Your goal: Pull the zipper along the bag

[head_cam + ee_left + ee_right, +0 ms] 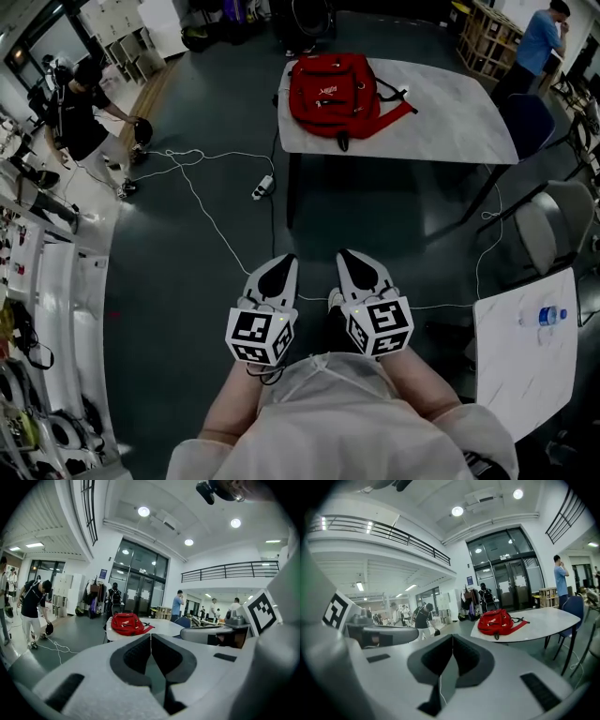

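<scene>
A red backpack lies on a white table far ahead of me, across open floor. It also shows small in the left gripper view as the backpack and in the right gripper view as the backpack. Both grippers are held close to my body, well short of the table. My left gripper is shut with nothing in it, jaw tips touching. My right gripper is shut too and holds nothing.
A white cable and a power strip lie on the dark floor left of the table. A chair and a small white table with a bottle stand at right. Benches line the left wall; people stand at both far corners.
</scene>
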Motion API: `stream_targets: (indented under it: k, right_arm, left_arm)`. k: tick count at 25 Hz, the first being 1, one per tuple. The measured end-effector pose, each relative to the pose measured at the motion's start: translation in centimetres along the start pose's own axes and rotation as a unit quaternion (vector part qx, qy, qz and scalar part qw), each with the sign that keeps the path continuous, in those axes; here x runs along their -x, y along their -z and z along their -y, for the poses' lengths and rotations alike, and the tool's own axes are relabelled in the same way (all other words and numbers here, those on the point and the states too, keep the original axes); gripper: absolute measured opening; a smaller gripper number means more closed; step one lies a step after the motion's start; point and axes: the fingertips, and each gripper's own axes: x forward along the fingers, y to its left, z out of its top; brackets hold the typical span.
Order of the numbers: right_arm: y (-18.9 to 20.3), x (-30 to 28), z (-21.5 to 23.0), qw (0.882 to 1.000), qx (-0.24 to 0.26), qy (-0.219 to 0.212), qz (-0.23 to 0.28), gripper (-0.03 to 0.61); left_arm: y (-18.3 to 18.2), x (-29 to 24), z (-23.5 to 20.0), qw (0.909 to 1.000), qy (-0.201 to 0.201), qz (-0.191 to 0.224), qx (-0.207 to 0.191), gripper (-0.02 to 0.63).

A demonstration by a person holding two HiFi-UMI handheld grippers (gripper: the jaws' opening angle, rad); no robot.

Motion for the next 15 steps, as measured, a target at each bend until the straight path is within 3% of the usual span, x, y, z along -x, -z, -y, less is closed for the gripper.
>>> stream_targets:
  k: [8,15]
  right_arm:
    - [-4.0,-9.7,8.3,1.0,0.008,-0.026,-0.011,0.028]
    - [-5.2,-15.2,13.6,0.999,0.013,-0.032,-0.027,0.028]
  left_arm:
    - [-4.4,-12.8,-3.9,1.0,-0.001,0.007,0.0,0.021]
    - [-5.7,-19.0,-6.3,0.9997,-0.014,0.008,0.018,0.021]
